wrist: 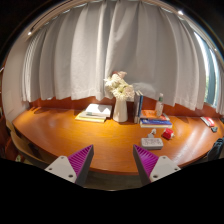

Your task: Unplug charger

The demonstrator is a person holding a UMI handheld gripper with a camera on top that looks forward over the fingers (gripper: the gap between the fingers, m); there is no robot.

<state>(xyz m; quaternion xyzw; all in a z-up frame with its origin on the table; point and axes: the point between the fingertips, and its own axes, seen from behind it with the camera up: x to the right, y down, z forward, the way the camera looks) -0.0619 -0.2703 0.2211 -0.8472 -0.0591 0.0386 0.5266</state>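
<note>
Grey curtains [110, 50] hang behind a long wooden desk [100, 135]. At the desk's middle, by its back edge, stands a vase [121, 108] of flowers, with an open book [94, 112] to its left and stacked books [155, 121] to its right. The gripper [111, 163] is held level above the front edge, fingers wide apart, empty. The charger cannot be made out.

The tool [113, 163], fingers apart and empty, faces a wooden desk [100, 135] bearing a flower vase [121, 108].

Possibly charger [152, 142] ahead on desk
</note>
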